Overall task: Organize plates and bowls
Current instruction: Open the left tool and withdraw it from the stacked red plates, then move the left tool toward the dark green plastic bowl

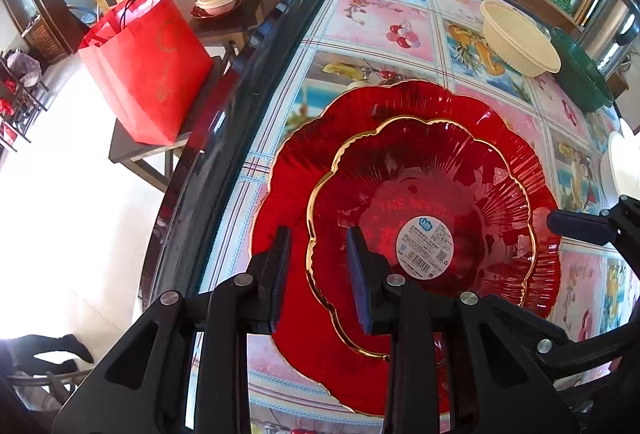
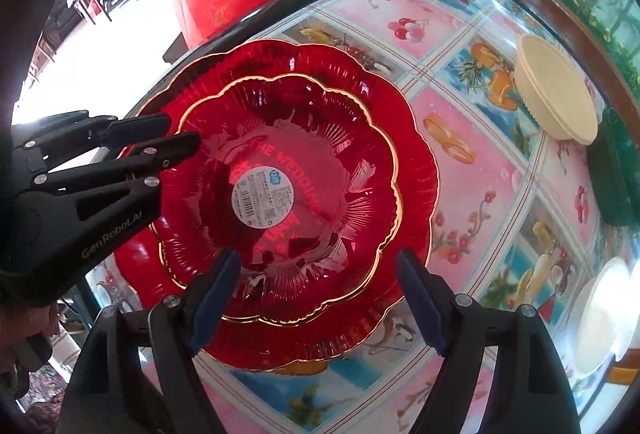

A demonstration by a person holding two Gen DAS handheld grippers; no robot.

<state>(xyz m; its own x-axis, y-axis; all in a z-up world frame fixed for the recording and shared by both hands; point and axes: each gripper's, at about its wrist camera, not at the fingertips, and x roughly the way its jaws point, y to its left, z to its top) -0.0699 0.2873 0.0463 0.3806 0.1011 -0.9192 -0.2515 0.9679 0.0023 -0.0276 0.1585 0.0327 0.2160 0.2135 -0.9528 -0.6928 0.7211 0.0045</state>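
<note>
Nested on the fruit-patterned desk (image 2: 472, 137): small scalloped red glass plate (image 2: 288, 161) inside larger red glass plate (image 2: 416, 153). Left claw (image 1: 320, 246) clamped on the small plate's left rim; right claw (image 2: 316, 294) apart above the near edge.

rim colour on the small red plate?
Gold, on the scalloped edge of the small red plate; clearest in the right wrist view.

plates (image 2: 304, 105): glossy red glass (gilt rims) | bowl (image 2: 556, 97): matt cream plastic
</note>
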